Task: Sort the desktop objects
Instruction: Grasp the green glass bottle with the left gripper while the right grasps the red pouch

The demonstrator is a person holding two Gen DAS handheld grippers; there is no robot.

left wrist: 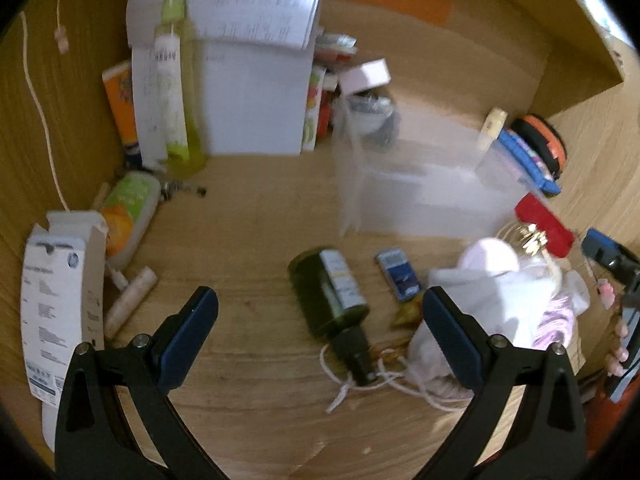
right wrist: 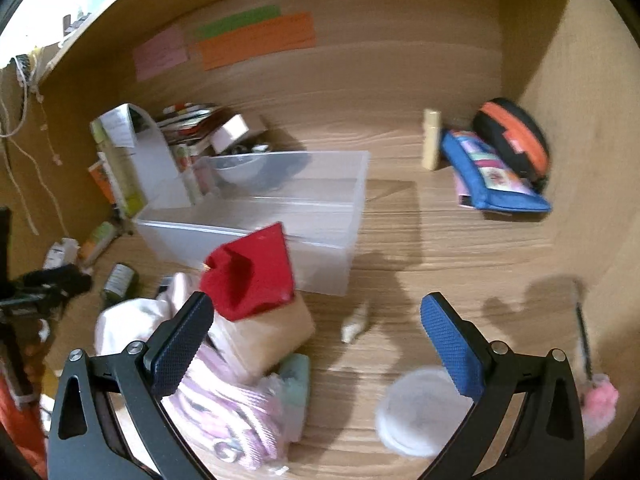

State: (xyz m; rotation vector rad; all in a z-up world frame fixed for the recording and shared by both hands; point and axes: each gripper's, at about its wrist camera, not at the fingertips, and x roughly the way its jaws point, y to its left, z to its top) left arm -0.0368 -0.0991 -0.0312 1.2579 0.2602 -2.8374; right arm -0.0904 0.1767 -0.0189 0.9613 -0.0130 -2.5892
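Desktop objects lie all over the wooden desk, and none is picked up yet. Both tools hang above the mess, so I think the person is choosing what to take first.

The left gripper has its two fingers spread wide with nothing between them. Just past them, near the front edge, a dark green bottle lies on its side with a white string by its cap. It lies flat, so it could roll if bumped. A small blue pack sits just beside it. To the right is a heap of white and pink cloth.

The right gripper is spread wide too and holds nothing. A round white lid lies close under its right finger. By the left finger is the same cloth pile, with a tan box and a red pouch on top. A small shell-like thing rests on bare wood between the fingers.

Farther in, a clear plastic bin stands open in the middle of the desk. It looks empty, so it is likely where the small things should go.

At the back right corner a blue pencil case leans on a black and orange case. At the back left, white papers and a tall yellow-green bottle stand by the wall.
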